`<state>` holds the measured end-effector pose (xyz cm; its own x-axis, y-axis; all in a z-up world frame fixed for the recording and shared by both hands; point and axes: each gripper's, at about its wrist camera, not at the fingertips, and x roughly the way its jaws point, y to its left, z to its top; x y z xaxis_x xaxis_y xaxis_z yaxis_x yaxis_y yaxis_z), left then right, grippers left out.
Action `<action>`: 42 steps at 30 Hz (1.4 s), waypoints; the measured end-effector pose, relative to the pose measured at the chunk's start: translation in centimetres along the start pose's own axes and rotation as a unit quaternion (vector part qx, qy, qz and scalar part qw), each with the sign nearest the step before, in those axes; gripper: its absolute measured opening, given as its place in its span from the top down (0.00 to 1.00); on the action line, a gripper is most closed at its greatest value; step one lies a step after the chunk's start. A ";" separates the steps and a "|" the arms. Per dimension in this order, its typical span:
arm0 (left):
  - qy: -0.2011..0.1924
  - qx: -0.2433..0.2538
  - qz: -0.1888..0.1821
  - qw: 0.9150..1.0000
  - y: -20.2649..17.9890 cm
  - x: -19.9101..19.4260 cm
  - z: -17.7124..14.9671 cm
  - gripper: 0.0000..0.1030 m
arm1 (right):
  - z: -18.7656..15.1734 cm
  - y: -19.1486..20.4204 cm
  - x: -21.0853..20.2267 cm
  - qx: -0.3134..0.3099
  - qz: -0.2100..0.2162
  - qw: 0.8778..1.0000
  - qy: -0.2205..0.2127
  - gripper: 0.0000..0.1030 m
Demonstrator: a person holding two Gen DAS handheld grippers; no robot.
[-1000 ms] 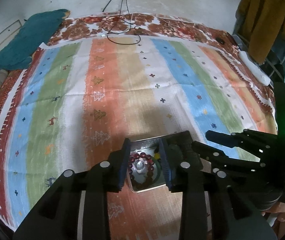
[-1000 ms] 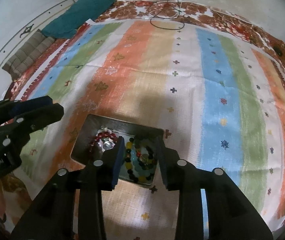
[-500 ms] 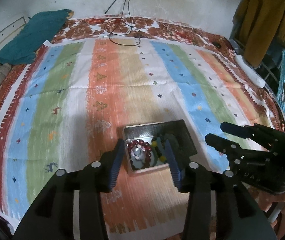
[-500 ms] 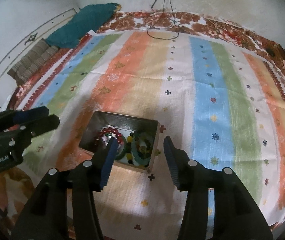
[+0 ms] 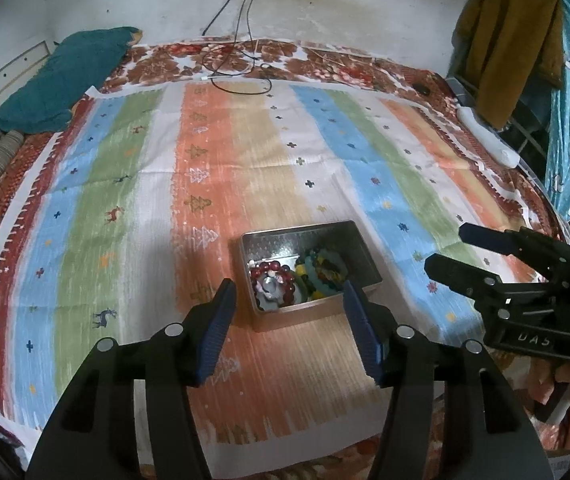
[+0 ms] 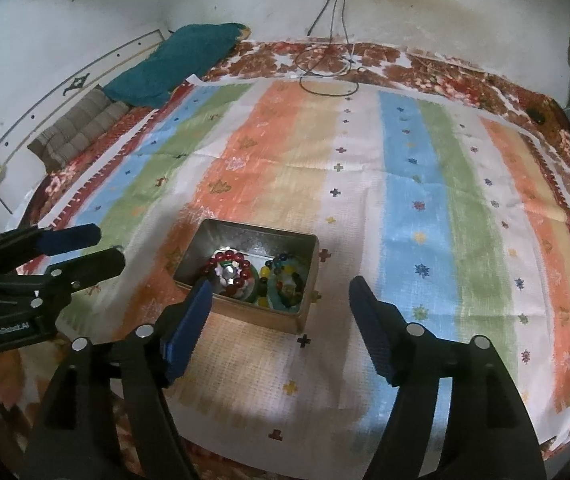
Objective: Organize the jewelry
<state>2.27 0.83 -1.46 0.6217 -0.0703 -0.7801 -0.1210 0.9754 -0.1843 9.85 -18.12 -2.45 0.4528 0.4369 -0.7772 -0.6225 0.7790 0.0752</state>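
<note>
The teal pillow lies at the far left corner of the bed, beside the grey folded cushion. The striped cloth covers most of the bed surface.

The left tool is spread wide and holds nothing. It hangs above the cloth, with its blue pads on either side of the near wall of the tin. In the right wrist view, the left tool is at the left edge, well apart from the tin.

The metal tin stands open on the orange stripe near the front of the cloth. Inside, the red bead bracelet lies in the left half, around a silver piece. The multicoloured bead bracelets lie in the right half, just beside the red one.

The right tool is also spread wide and empty, above the cloth on the near side of the tin. In the left wrist view, the right tool is to the right of the tin, apart from it.

Black cables run from the wall onto the far edge of the bed. A mustard garment hangs at the far right.
</note>
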 end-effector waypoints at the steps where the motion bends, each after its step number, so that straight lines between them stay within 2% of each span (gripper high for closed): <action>1: -0.002 -0.002 -0.001 1.000 0.1 -0.2 -0.1 0.41 | -0.1 0.1 -0.1 -0.002 0.000 1.000 -0.001 0.28; 8: -0.025 0.004 -0.005 1.000 -0.2 -1.8 -1.1 0.17 | -0.9 0.4 -1.4 -0.008 -0.002 1.000 -0.020 0.14; 14: -0.036 0.008 -0.002 0.999 -0.2 -2.3 -1.2 0.09 | -1.0 0.3 -1.7 -0.007 -0.001 1.000 -0.026 0.10; 19: -0.046 0.016 -0.002 0.999 -0.4 -2.5 -1.4 0.06 | -1.3 0.1 -2.3 -0.002 0.004 0.999 -0.035 0.09; 24: -0.051 0.015 -0.002 0.999 -0.3 -2.6 -1.5 0.06 | -1.4 0.2 -2.7 -0.006 0.008 0.999 -0.045 0.06; 42: -0.059 0.023 0.004 0.998 -0.6 -2.9 -1.3 0.06 | -1.4 0.5 -3.8 -0.004 0.012 0.998 -0.067 0.06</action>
<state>-0.43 0.19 0.10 0.7086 -0.0402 -0.7045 -0.0921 0.9846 -0.1489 6.90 -19.98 -0.36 0.5183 0.5127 -0.6845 -0.6396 0.7637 0.0876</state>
